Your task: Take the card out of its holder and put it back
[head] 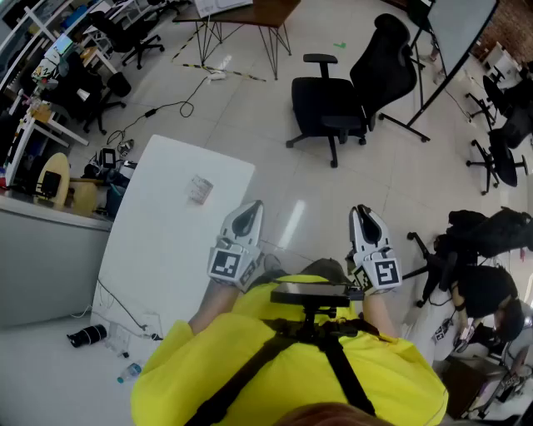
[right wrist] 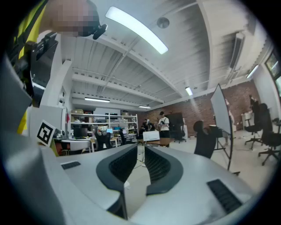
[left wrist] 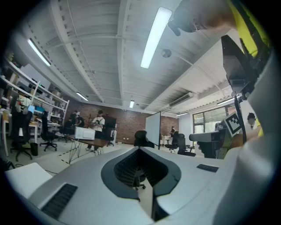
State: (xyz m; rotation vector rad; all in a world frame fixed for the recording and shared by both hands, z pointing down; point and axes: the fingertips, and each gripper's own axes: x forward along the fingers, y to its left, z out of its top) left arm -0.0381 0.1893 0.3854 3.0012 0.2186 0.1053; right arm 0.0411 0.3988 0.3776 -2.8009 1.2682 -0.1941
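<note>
In the head view a small pale card holder point(head: 198, 190) lies on the white table point(head: 166, 241) to my front left; whether the card is in it is too small to tell. Both grippers are held close to my chest, off the table and away from the holder. My left gripper point(head: 252, 205) point(left wrist: 139, 149) has its tips together with nothing in them. The right gripper point(head: 364, 210) point(right wrist: 141, 147) shows a narrow gap between its ribbed pads point(right wrist: 158, 165), with only the room visible through it. Both gripper views look out across the office, not at the table.
A black office chair point(head: 350, 91) stands ahead on the floor, with a wooden table point(head: 241, 12) behind it. A grey counter point(head: 42, 250) borders the white table's left side. A dark bottle point(head: 87, 335) and cables lie on the floor. Chairs with dark bags point(head: 491, 241) crowd the right.
</note>
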